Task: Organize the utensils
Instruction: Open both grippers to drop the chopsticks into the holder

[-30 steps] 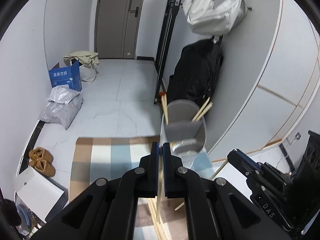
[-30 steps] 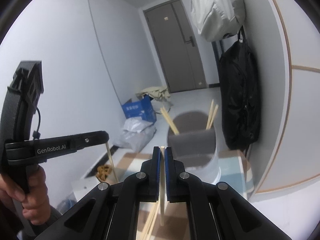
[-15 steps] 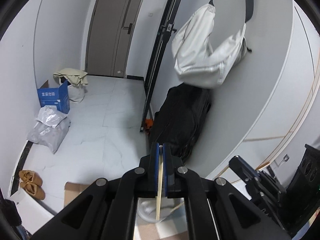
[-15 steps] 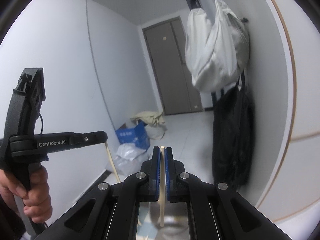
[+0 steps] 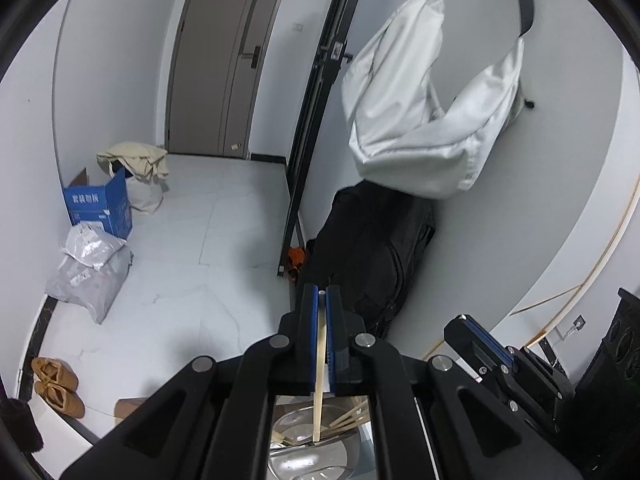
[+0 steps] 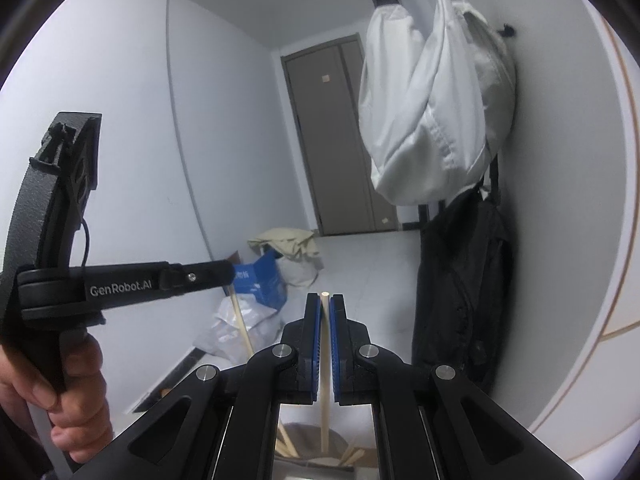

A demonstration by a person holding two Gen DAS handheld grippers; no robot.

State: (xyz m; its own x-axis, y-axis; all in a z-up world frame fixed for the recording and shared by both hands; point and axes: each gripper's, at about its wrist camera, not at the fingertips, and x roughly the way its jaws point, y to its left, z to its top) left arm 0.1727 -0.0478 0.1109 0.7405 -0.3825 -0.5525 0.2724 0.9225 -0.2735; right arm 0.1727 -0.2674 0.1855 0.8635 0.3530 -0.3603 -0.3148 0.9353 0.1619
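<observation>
Over on the left, the left gripper [image 5: 321, 294] is clenched on a single wooden chopstick [image 5: 319, 376] that hangs nearly straight down, its tip over the metal holder [image 5: 308, 452], which shows only through the gap between the arms. A few other chopsticks [image 5: 346, 420] already lean inside it.

On the right it's the same deal — the right gripper [image 6: 325, 300] is clamped on its own chopstick [image 6: 325, 380], which points down at the holder's opening [image 6: 312, 450].

My take on doing this bit well: keep both sticks close to vertical, line each tip up over open space in the holder and not over the sticks already leaning there, then lower before letting go. Dropping from up high probably means a bounce off the rim — and one stick at a time seems safer, since the two grippers sit close together.
</observation>
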